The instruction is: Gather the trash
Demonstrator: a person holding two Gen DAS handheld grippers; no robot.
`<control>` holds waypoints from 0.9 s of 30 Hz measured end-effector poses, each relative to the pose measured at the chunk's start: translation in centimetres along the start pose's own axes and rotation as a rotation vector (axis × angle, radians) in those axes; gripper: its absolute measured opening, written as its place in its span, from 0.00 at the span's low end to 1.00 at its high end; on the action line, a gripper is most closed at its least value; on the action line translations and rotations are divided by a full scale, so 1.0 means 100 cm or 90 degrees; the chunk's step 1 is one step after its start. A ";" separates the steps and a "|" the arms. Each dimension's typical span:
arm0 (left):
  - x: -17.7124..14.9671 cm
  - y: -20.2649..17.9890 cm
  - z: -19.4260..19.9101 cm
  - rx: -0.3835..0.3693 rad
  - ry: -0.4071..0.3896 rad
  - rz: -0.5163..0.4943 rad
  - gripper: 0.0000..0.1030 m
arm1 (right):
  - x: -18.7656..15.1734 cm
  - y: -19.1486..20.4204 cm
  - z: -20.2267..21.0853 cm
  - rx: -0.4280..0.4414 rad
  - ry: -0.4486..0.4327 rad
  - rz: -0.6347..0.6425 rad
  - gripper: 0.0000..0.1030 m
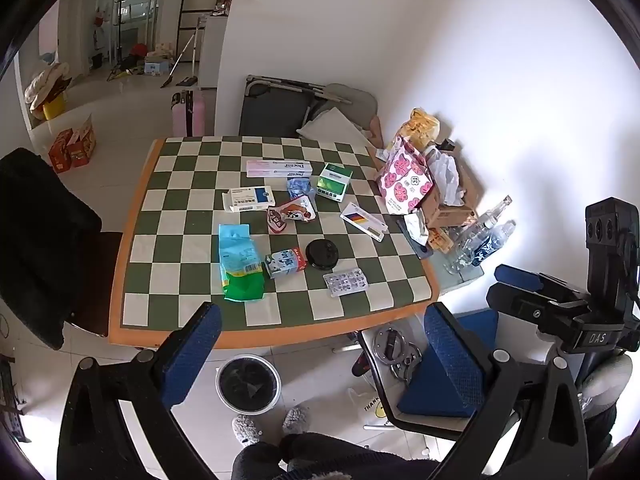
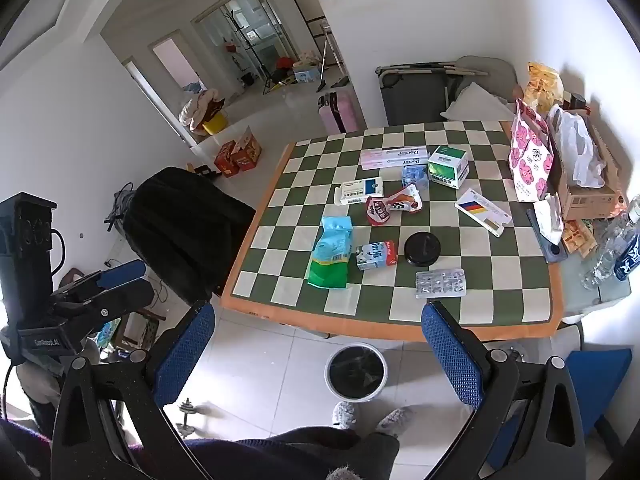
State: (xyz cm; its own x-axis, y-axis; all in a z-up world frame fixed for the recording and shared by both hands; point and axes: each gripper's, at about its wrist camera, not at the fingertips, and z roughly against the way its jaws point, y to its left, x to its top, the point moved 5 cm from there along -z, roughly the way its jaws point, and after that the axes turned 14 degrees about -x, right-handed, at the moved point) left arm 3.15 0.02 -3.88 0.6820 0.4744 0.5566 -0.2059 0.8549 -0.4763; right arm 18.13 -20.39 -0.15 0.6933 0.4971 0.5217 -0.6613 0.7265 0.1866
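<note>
Both the left gripper [image 1: 320, 344] and right gripper [image 2: 320, 344] hang with jaws spread wide, holding nothing, near the checkered table [image 1: 132, 240]. Wrappers, a blister pack [image 2: 440, 282] and small boxes lie scattered mid-table; the bin [image 2: 356, 372] stands on the floor just below its near edge.

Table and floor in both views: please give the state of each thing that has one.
left gripper: open, holding nothing
right gripper: open, holding nothing
trash bin: uncovered, black liner inside
blister pack: lying flat
black round lid: lying flat
milk carton: on its side
</note>
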 end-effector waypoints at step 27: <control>0.005 -0.001 -0.001 -0.025 -0.006 0.016 1.00 | -0.004 0.004 -0.008 0.006 0.015 0.009 1.00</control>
State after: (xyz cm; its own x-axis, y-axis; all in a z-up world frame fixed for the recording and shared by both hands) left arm 3.63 0.17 -3.65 0.6705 0.4977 0.5503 -0.1945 0.8337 -0.5169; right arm 17.79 -19.91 -0.97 0.6905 0.5180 0.5049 -0.6735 0.7151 0.1873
